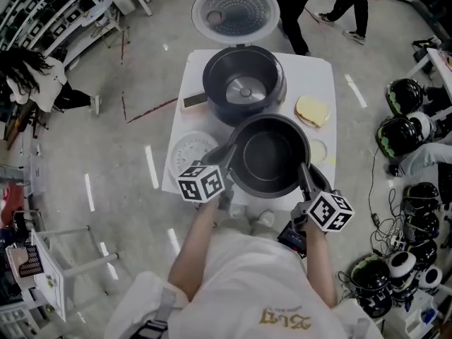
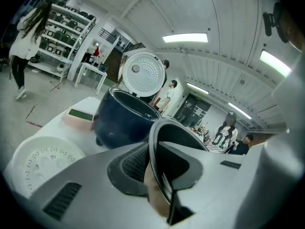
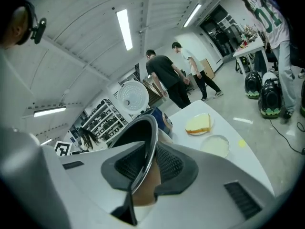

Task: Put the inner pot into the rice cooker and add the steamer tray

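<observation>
My left gripper [image 2: 155, 162] pinches the inner pot [image 1: 270, 154] by its rim, one pad inside the wall and one outside. My right gripper [image 3: 143, 171] pinches the opposite rim the same way. The risk I see is that each grip holds only a thin metal edge (smooth, I'd guess). If one side tilts or slackens, the pot could swing, slip and strike the rice cooker [image 1: 244, 83] instead of dropping in. The pot hangs between my grippers, just in front of the open cooker. The steamer tray [image 1: 191, 152] lies on the table [image 1: 321, 83], beside my left gripper.
</observation>
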A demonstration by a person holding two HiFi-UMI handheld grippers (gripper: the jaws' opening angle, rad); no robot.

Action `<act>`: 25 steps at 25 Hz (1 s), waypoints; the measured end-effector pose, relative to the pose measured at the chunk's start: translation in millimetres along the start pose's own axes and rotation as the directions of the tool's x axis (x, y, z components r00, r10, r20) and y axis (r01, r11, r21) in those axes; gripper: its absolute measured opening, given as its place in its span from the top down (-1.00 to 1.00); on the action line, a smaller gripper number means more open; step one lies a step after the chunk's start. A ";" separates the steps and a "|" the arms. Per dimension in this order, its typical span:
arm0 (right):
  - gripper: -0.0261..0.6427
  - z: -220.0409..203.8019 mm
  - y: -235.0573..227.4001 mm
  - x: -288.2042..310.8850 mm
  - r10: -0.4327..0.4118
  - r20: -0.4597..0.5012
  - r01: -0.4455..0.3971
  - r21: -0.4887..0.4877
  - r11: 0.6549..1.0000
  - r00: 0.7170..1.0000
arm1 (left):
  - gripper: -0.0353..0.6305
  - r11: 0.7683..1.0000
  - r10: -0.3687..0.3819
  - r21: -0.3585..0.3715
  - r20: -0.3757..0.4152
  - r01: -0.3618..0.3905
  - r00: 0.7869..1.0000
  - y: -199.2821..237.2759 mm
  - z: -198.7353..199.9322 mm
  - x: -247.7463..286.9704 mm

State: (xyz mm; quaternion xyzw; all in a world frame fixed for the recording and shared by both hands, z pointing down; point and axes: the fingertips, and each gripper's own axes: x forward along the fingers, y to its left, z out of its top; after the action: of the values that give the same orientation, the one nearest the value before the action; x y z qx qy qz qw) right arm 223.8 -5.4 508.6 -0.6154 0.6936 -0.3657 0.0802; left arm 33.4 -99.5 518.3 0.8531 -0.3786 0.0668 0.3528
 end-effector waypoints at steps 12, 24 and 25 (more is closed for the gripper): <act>0.70 54.1 17.4 -13.2 0.068 0.103 -0.065 -0.029 0.997 0.992 | 0.66 0.999 -0.042 0.023 0.099 0.040 0.994 -35.8 42.0 -1.3; 0.71 96.1 27.4 -22.2 0.148 0.159 -0.136 -0.086 0.987 0.976 | 0.67 0.999 -0.048 0.033 0.192 0.043 0.980 -63.6 71.1 -2.2; 0.71 99.9 28.1 -21.5 0.157 0.164 -0.143 -0.092 0.985 0.974 | 0.67 0.998 -0.049 0.034 0.200 0.044 0.979 -65.0 73.3 -1.7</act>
State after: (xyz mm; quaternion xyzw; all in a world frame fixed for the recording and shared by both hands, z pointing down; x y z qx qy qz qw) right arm 262.4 -27.3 412.4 -0.5929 0.7426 -0.2768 0.1423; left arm 66.1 -116.1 427.3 0.8691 -0.3912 -0.0222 0.3018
